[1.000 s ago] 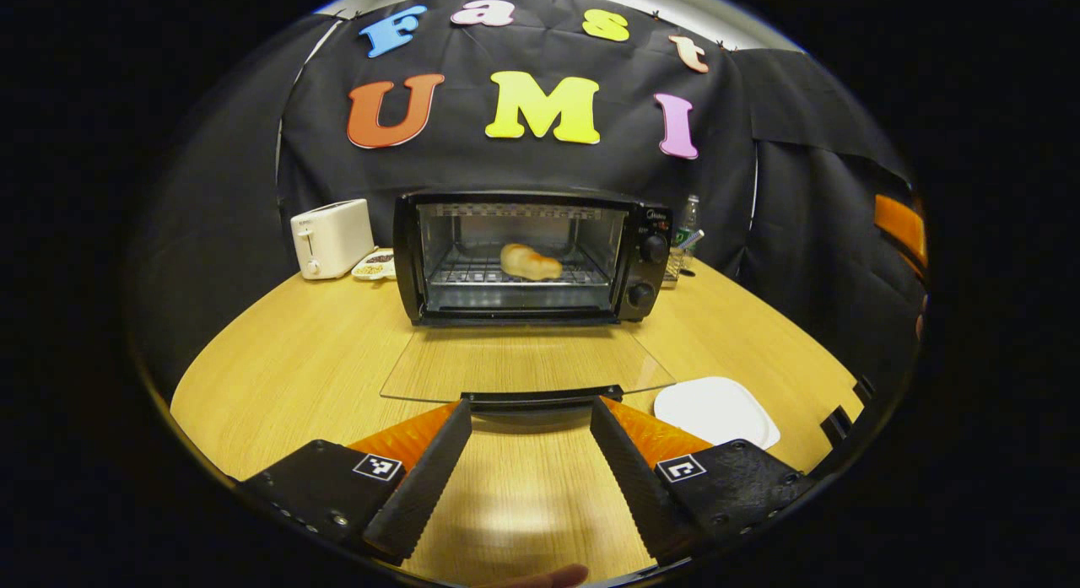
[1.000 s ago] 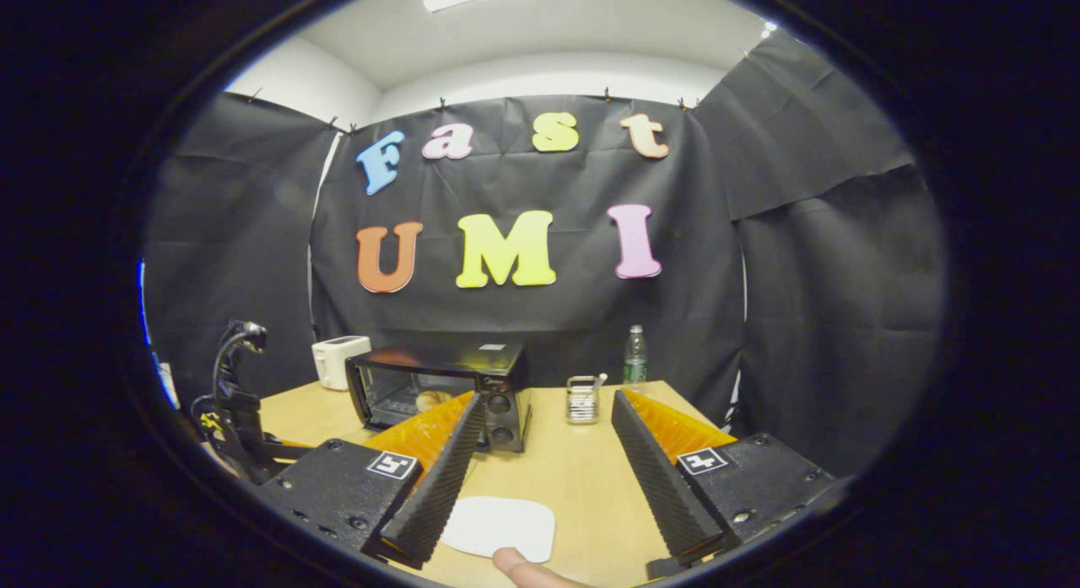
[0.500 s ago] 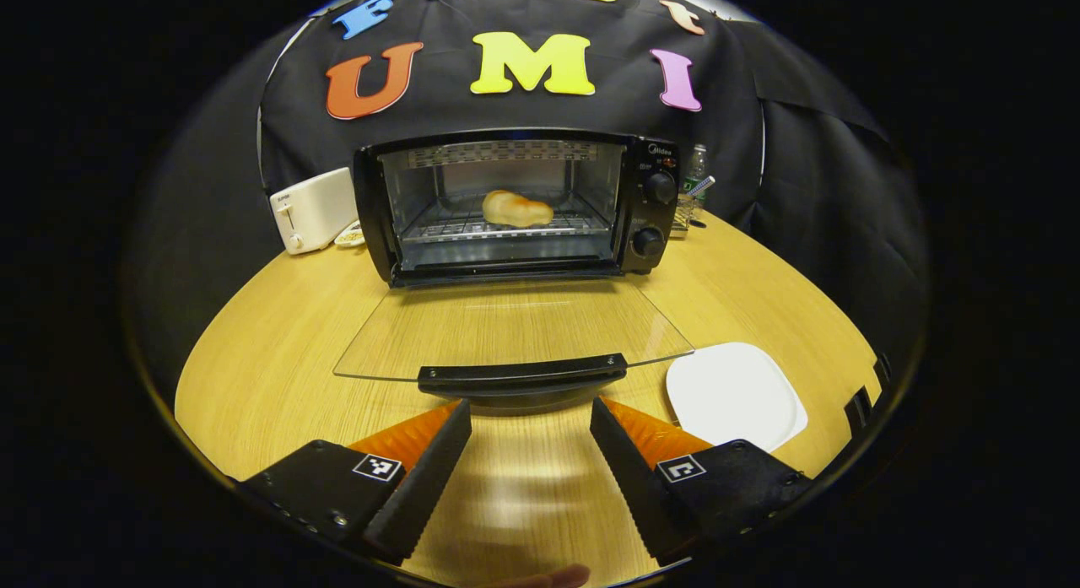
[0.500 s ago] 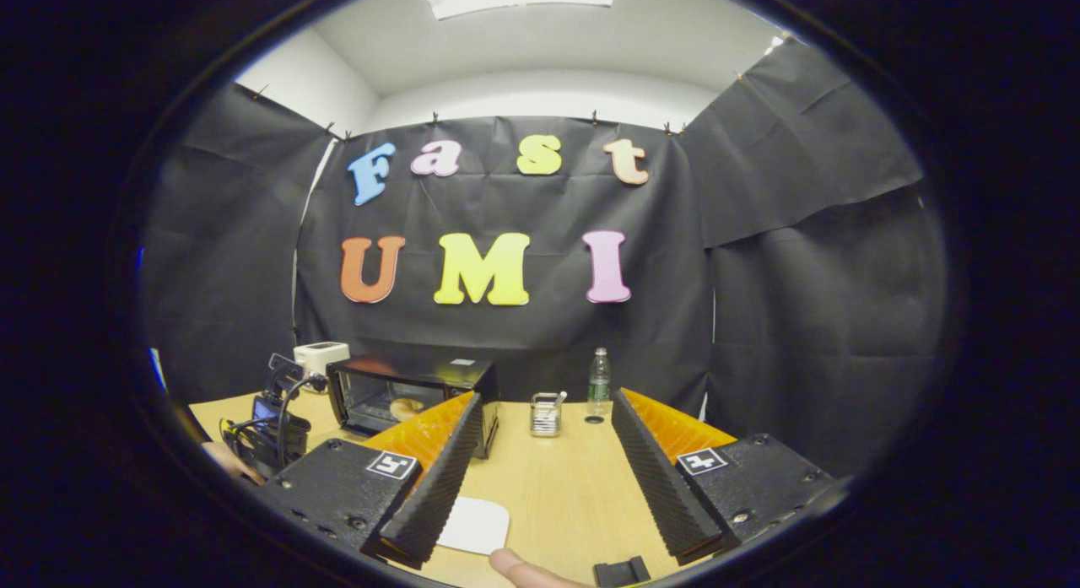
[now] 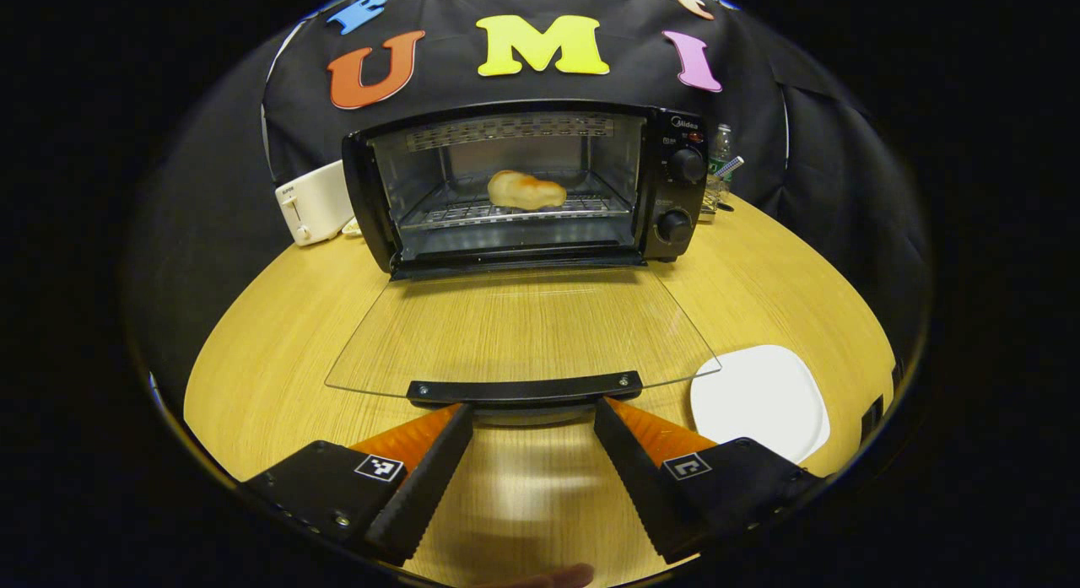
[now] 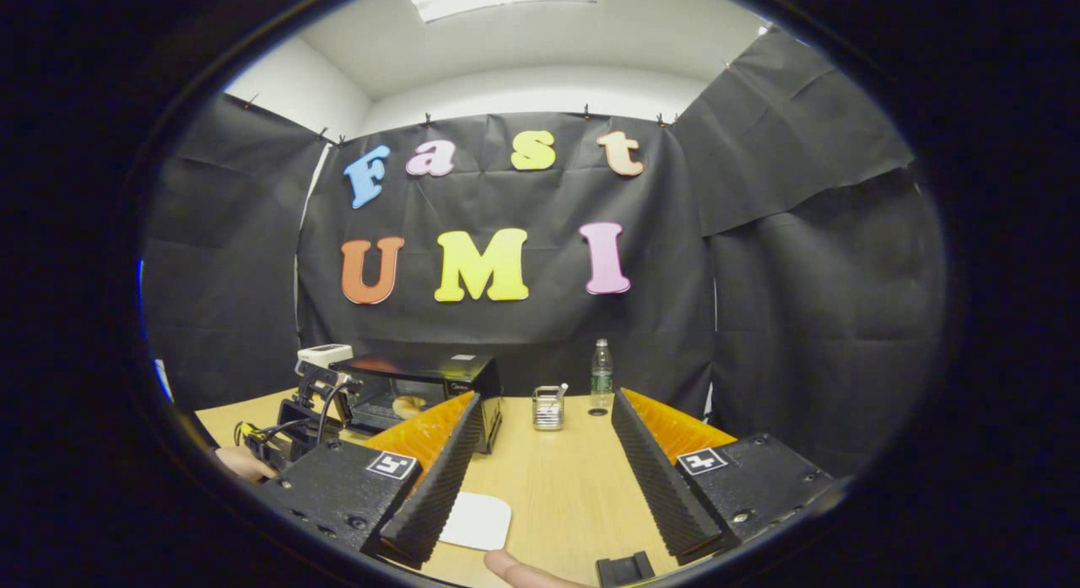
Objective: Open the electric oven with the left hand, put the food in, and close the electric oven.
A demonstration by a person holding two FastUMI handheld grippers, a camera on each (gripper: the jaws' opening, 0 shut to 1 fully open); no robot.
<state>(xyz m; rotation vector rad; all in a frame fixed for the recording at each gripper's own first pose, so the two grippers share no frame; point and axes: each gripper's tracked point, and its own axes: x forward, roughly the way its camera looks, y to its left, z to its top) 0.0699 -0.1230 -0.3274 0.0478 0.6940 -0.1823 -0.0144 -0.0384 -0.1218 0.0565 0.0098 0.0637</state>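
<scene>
Oven [image 5: 523,183] sits upper centre of my left gripper view, its glass door [image 5: 523,331] dropped flat, bread [image 5: 525,191] on the rack inside. My left gripper [image 5: 529,419] gapes wide and empty, its tips just short of the door handle [image 5: 523,390], perhaps touching it. A plate [image 5: 759,398] lies lower right. My right gripper [image 6: 544,407] also stands wide open, holding nothing.

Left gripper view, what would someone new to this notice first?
The black electric oven at the back of the wooden table, its glass door folded down flat toward the camera. A golden piece of bread sits on the rack inside. The open left gripper hangs just short of the door handle.
</scene>
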